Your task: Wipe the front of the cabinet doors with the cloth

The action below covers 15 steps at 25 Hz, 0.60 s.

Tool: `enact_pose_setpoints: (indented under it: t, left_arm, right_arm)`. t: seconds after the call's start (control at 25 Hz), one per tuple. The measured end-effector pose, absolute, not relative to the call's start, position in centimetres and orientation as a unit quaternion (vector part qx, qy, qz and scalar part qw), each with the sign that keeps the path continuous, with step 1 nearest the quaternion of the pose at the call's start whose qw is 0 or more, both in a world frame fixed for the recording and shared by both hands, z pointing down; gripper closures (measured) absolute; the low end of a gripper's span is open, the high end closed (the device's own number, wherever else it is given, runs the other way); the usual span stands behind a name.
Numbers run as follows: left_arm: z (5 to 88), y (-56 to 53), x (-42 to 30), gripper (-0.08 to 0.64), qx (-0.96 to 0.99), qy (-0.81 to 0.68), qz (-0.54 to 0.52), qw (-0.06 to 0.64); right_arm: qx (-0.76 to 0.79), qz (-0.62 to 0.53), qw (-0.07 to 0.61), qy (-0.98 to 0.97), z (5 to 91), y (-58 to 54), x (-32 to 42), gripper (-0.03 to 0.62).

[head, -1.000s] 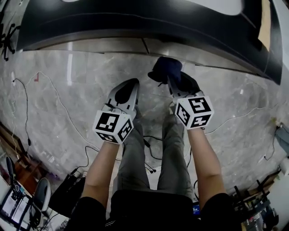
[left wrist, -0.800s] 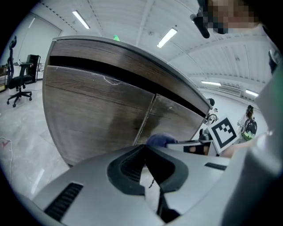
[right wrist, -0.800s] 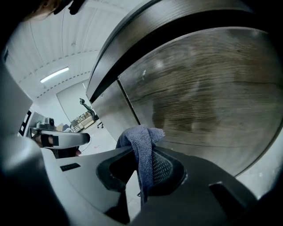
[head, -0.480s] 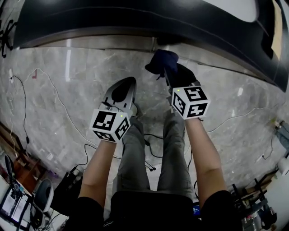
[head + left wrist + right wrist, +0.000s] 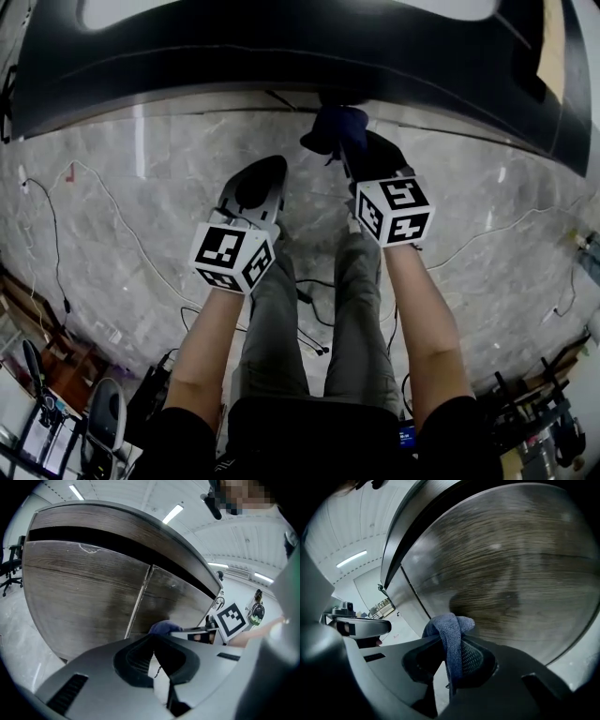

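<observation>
A dark wood-grain cabinet (image 5: 281, 56) runs across the top of the head view. Its two doors (image 5: 93, 592) meet at a thin seam (image 5: 139, 603) in the left gripper view. My right gripper (image 5: 349, 141) is shut on a blue cloth (image 5: 333, 127), holding it close to the low part of the right door (image 5: 511, 573). The cloth (image 5: 451, 634) sticks out bunched between the jaws, right by the door face. My left gripper (image 5: 267, 173) hangs beside it, shut and empty, a little back from the cabinet. The cloth (image 5: 164, 627) shows past the left jaws.
Grey marble floor (image 5: 112, 206) lies below the cabinet. Cables (image 5: 94, 178) trail over it at left and right. A person's legs (image 5: 309, 319) stand under both grippers. Chairs and gear (image 5: 66, 422) crowd the lower left corner, a stand (image 5: 534, 403) the lower right.
The right gripper has carried the cloth forward to the cabinet's lower door. The left gripper has stayed beside it, moving forward slightly.
</observation>
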<state>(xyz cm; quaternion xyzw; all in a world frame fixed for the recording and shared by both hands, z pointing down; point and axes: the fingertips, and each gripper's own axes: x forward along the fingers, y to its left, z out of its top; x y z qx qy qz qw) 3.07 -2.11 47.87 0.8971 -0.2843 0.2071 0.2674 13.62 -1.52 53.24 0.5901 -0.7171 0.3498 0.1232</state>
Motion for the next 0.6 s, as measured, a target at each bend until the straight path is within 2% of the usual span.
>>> enact_pose_setpoints:
  t: [0.6]
  left_arm:
    - [48.7,2.5,13.0,0.552,0.912,-0.213,0.225,0.267]
  right_arm:
    - [0.645,0.358,0.119,-0.664,54.4,4.1,24.7,0.522]
